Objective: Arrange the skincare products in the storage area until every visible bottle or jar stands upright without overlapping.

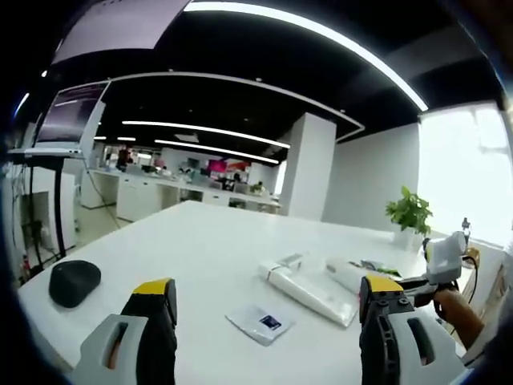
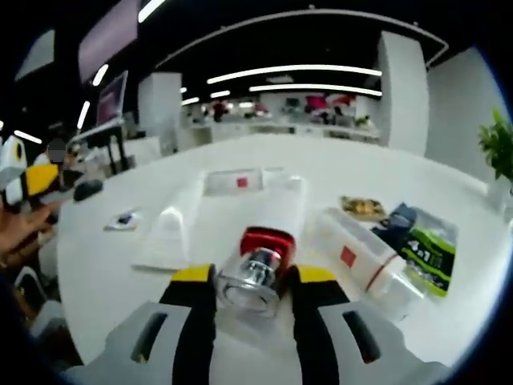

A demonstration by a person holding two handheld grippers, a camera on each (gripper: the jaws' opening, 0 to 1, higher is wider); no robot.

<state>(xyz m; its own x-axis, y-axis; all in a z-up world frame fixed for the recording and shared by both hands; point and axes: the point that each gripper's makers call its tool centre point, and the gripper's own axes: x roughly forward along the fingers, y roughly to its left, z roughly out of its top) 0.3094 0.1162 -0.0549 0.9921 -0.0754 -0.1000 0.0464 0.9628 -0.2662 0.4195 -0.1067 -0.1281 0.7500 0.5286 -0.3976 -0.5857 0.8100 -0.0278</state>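
While I hold a gripper in each hand over the white table (image 1: 200, 241), this is how things lie, left to right.

My left gripper (image 1: 264, 309): jaws spread wide, nothing between them, raised above the table near its edge.
Left gripper view, tabletop: a dark rounded object (image 1: 74, 282) at far left; a small flat sachet (image 1: 260, 323) between my jaws; a white tray (image 1: 309, 293) lying across the table beyond; a potted plant (image 1: 410, 215) at the far edge.
Far right of that view: my other gripper (image 1: 445, 261), partly cut off by the frame.
My right gripper (image 2: 250, 301): jaws closed on a small jar (image 2: 255, 273).
Jar: lying on its side, long axis running along my jaws, silvery end facing the camera, red end pointing away toward the tray (image 2: 220, 212).
Right of the jar: a white tube with a red mark (image 2: 361, 261), lying flat; then a green-and-dark packet (image 2: 425, 245).
Hard to tell: whether the jar touches the table; the labels are too blurred to read.
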